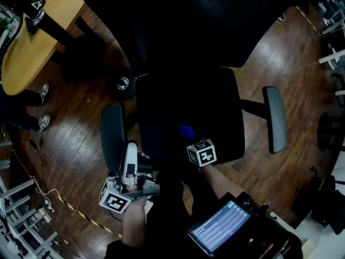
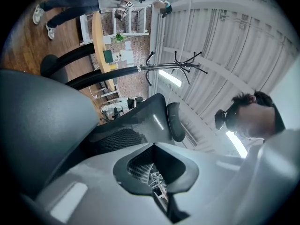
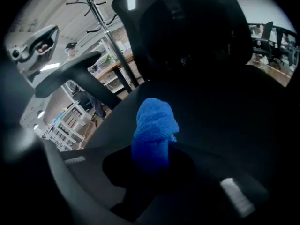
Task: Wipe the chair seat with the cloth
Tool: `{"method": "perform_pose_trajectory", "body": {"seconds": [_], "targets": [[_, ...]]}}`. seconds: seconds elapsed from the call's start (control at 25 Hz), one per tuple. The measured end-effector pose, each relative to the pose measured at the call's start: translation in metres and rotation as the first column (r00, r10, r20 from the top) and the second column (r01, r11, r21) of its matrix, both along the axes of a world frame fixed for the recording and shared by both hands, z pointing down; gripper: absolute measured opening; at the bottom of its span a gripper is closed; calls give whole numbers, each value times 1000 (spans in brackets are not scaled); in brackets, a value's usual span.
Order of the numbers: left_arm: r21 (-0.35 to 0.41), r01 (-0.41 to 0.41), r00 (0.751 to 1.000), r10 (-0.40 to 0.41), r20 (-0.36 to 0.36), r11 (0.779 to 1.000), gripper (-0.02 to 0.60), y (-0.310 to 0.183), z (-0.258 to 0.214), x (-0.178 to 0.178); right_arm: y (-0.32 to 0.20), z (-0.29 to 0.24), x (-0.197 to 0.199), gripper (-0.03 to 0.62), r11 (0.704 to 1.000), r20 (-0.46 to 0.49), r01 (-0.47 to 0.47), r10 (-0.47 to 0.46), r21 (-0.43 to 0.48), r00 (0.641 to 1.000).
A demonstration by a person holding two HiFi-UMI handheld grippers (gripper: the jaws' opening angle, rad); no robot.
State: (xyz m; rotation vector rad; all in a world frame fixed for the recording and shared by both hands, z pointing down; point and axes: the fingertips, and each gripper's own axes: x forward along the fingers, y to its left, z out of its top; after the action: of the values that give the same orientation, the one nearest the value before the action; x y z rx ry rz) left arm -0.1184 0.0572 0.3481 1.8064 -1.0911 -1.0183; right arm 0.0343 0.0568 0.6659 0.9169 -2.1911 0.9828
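The wood floor (image 1: 75, 144) is spreading under a black chair (image 1: 178, 31), whose seat (image 1: 210, 107) is filling the middle of the head view. A tan table (image 1: 32, 53) is standing well apart at the upper left. The chair's left armrest (image 1: 112, 136) is running alongside the seat. The left gripper (image 2: 153, 147) is hanging just beside this armrest, its jaws pressing together with nothing between them. The right gripper (image 3: 152, 156) is reaching over the seat's front part, its jaws clamping tight on the blue cloth (image 3: 153, 123). The cloth is sticking out bunched beyond the jaw tips, over the seat; whether it is touching the seat cannot be told.
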Motion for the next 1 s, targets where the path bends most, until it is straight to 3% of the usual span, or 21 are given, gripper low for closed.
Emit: {"method": "perform_pose_trajectory", "body": {"seconds": [0.24,0.4,0.8,0.88,1.0], "targets": [[1,-26,1000,26,-2,1000,-8,-6,3,11,-15,-7,177,48,970,-170,-240,241,27,956],[13,-49,999,49,-5,999,-8,-10,-3,18,-13,-21,239,48,942,-189,-333,337,54,922],[-3,-47,999,47,-1,999,-8,-7,5,17,-13,-26,235,48,939,-181,-329,342,103,922],[0,-37,999,37,-4,999,-8,-7,2,16,-9,-34,204,48,955,-136,-279,291,103,947],[-1,-26,1000,26,2,1000,-8,-5,0,12,3,-43,118,48,984,-36,-154,158,86,987]]}}
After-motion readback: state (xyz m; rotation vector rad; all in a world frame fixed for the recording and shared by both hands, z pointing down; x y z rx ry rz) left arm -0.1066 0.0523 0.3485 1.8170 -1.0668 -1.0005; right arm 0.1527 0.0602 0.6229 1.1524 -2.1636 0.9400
